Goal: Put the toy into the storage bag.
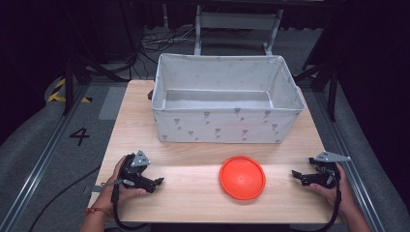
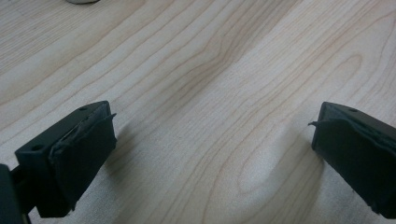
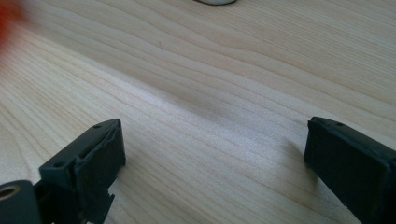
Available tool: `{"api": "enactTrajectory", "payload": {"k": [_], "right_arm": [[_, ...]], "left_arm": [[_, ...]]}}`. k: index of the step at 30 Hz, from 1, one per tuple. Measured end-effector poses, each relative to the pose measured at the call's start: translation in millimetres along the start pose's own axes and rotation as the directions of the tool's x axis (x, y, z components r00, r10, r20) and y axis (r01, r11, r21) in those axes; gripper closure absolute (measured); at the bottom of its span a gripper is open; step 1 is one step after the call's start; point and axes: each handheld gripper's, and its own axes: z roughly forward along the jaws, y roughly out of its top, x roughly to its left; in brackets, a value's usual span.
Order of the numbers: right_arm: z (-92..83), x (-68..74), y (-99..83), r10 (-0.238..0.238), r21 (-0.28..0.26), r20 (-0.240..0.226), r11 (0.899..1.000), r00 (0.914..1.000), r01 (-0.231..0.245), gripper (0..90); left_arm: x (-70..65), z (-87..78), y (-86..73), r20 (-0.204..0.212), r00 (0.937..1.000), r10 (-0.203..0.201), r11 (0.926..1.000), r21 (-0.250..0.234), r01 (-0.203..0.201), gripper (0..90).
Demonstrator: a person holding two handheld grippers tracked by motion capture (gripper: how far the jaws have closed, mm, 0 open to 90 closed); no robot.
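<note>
Fabric bin (image 1: 225, 123), interior bare

Bare wooden table (image 1: 193, 193) lies open between my left gripper (image 1: 157, 182) and my right gripper (image 1: 296, 174), broken only by the flat orange disc (image 1: 242, 177), which sits nearer my right. Beyond it, the white fabric bin (image 1: 225, 124) walls off the far half of the table; narrow strips of wood pass either side. Between each pair of spread jaws I see only bare wood.
</note>
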Motion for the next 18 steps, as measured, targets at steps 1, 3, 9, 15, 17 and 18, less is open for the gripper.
{"api": "enactTrajectory", "payload": {"k": [1, 3, 9, 15, 17, 18], "right_arm": [[-0.1, 0.1, -0.1, 0.001, 0.000, 0.002, 1.000, 1.0000, -0.001, 5.4], [-0.5, 1.1, -0.3, 0.012, 0.002, 0.010, 1.000, 0.9999, -0.012, 5.4], [-2.0, -1.2, -1.6, 0.031, 0.003, 0.031, 0.999, 0.9990, -0.032, 5.3], [-3.4, -2.4, -0.8, 0.033, 0.013, 0.027, 0.999, 0.9991, -0.034, 8.7], [-5.4, -2.3, -0.8, 0.021, -0.003, 0.007, 1.000, 0.9998, -0.021, 18.0], [-5.9, -2.8, -0.2, 0.020, 0.001, 0.002, 1.000, 0.9998, -0.020, 17.9]], "left_arm": [[-0.2, -0.1, -0.1, 0.001, 1.0000, -0.002, 1.0000, 0.001, 0.002, 0.0], [-0.1, -0.2, -0.1, -0.001, 1.0000, -0.001, 1.0000, 0.001, 0.001, 0.0], [-0.1, -0.1, -0.3, 0.000, 1.0000, -0.002, 1.0000, -0.002, 0.002, 0.2], [-0.1, -0.2, -0.2, -0.003, 1.0000, -0.003, 1.0000, -0.002, 0.003, 0.4], [-0.1, -0.2, -0.1, -0.003, 1.0000, -0.004, 1.0000, -0.001, 0.004, 0.4], [-0.1, -0.2, -0.1, -0.003, 1.0000, -0.004, 1.0000, -0.001, 0.004, 0.4]]}}
